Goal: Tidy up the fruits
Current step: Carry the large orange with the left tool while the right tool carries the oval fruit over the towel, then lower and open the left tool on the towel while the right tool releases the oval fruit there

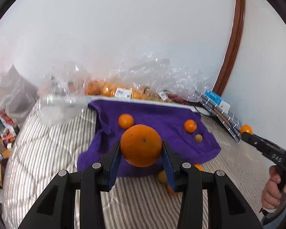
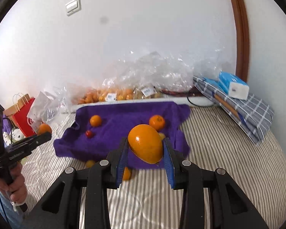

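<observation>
My left gripper is shut on a large round orange and holds it above the near edge of a purple towel. My right gripper is shut on an oval orange-yellow fruit above the same towel. On the towel lie two small oranges, a small brownish fruit and a small red fruit. A few small fruits lie on the striped bedding just in front of the towel.
Clear plastic bags of oranges sit against the white wall behind the towel. A folded checked cloth with a blue tissue pack lies at the right. A red paper bag and other clutter stand at the left. Striped bedding surrounds the towel.
</observation>
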Action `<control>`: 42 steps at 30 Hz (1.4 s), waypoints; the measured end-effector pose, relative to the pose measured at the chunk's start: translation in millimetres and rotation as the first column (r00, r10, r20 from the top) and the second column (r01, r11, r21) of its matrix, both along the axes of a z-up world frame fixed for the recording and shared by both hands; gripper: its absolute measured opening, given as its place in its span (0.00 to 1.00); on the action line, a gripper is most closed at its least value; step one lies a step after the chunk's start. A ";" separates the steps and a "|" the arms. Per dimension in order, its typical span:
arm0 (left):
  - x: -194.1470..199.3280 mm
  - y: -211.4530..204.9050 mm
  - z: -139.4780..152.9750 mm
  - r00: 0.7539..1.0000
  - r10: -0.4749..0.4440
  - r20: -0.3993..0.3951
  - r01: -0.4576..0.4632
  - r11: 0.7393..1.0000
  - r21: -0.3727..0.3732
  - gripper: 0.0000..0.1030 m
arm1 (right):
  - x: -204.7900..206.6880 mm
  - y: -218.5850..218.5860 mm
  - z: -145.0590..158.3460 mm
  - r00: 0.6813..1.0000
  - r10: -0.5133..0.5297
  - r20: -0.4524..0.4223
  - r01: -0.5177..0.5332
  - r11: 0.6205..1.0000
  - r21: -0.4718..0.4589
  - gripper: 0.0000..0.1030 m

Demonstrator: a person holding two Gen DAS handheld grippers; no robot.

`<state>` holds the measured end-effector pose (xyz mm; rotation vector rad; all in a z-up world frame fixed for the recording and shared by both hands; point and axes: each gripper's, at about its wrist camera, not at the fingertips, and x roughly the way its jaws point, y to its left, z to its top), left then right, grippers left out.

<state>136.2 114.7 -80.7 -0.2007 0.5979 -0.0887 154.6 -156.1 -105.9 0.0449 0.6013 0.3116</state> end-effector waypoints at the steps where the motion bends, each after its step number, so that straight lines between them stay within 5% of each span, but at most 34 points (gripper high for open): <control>1: 3.6 0.4 3.1 1.000 0.002 0.007 -0.002 1.000 0.006 0.38 | 5.6 2.1 0.6 1.000 0.005 0.001 -0.005 1.000 -0.002 0.35; 7: 43.3 2.7 -4.8 0.999 0.037 -0.014 -0.037 0.999 0.018 0.38 | 45.1 9.7 1.7 0.999 0.037 -0.020 -0.036 0.998 0.060 0.35; 13: 75.3 11.6 -34.2 0.996 0.078 -0.050 -0.079 0.997 -0.021 0.38 | 73.2 22.0 -9.7 0.998 0.061 0.008 -0.061 0.998 0.019 0.35; 20: 80.2 19.5 -58.2 0.989 0.095 -0.116 -0.096 0.995 -0.008 0.38 | 106.5 22.1 -63.1 0.987 0.058 -0.151 -0.049 0.997 0.057 0.35; 42: 86.1 7.2 -76.8 0.981 0.071 -0.183 -0.065 0.997 0.036 0.38 | 112.0 42.6 -98.6 0.971 0.069 -0.227 -0.086 0.994 -0.070 0.35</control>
